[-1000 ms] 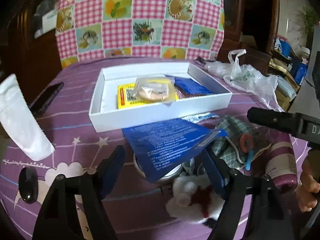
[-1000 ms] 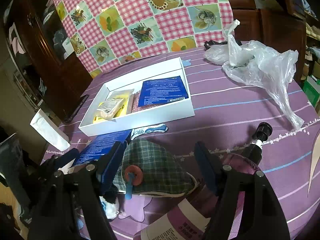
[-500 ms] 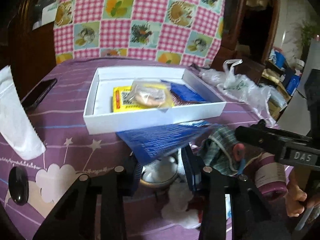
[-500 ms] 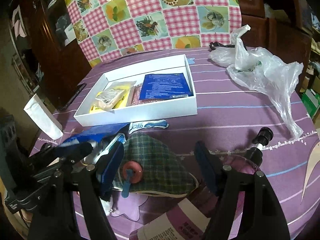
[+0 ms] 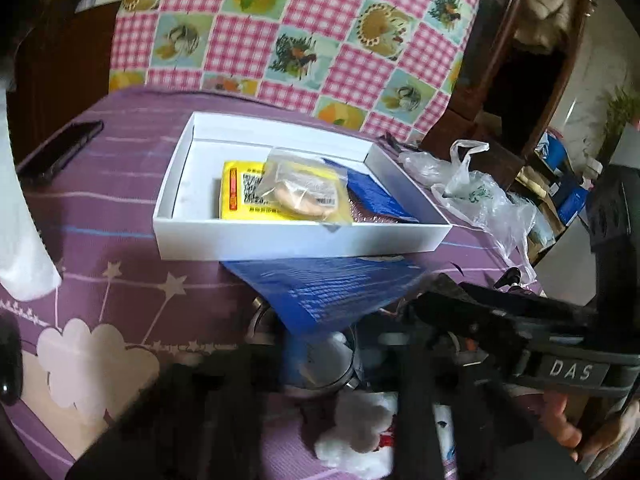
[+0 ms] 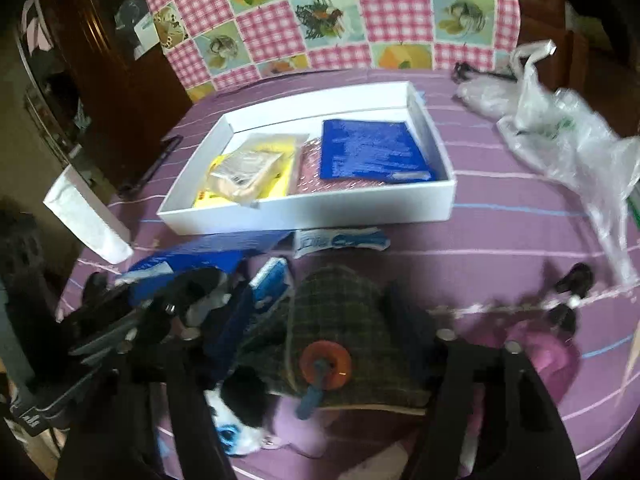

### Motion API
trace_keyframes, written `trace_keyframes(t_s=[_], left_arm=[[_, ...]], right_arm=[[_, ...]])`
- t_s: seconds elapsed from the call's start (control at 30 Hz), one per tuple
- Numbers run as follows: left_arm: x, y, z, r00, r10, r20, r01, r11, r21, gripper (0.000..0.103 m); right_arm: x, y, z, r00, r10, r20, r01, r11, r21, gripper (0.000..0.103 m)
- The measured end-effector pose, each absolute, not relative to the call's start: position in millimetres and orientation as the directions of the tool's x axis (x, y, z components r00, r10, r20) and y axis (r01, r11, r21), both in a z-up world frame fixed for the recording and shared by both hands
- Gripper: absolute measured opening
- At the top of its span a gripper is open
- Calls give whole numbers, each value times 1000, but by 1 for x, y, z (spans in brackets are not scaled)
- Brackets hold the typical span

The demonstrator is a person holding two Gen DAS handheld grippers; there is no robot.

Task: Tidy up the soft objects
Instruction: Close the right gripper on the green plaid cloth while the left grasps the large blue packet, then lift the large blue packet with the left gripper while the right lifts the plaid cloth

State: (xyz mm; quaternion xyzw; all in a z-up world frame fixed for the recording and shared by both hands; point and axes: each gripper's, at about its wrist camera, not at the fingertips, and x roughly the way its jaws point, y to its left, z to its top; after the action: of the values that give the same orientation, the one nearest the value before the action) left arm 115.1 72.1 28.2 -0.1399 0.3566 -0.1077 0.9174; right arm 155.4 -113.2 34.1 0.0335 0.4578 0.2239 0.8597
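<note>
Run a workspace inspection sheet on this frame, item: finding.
Surface: purple patterned tablecloth, crowded.
Job's things: white shallow cardboard box holds a yellow packet, a clear bag and a blue packet. In front of it are a blue flat foil packet, a green plaid fabric pouch and a white plush toy.
Clutter: crumpled clear plastic bag, black phone, pink pump bottle, white paper sleeve.
Grippers: left gripper has just been closing and is shut on the blue flat foil packet. Right gripper has just been closing around the pouch; contact unclear.
Cables: nothing seen.
Surroundings: pink checked cloth, dark wooden furniture.
</note>
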Motion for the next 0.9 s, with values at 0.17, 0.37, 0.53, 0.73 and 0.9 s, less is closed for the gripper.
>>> trace_keyframes(t_s=[0.17,0.37,0.53,0.73,0.9], left_arm=[[107,67,33,749,-288,-597,113,943,-312,2],[98,59,41,777,-260,-573,125,956,-265,1],[91,58,48,806,-229,-546,108,964,-244,0],[82,66,60,832,-245,-497,110,952,-285,0],[81,71,63,835,-258,-486,108,943,-314,0]], right_arm=[[149,-110,31,498,357,-790,-363,913,185,47],[140,-119,30,526,367,-767,-363,913,187,41],[140,-125,29,538,385,-750,-339,913,226,36],[141,-135,33,553,421,-719,-314,905,288,28],[137,-143,41,587,426,-689,-301,904,303,27]])
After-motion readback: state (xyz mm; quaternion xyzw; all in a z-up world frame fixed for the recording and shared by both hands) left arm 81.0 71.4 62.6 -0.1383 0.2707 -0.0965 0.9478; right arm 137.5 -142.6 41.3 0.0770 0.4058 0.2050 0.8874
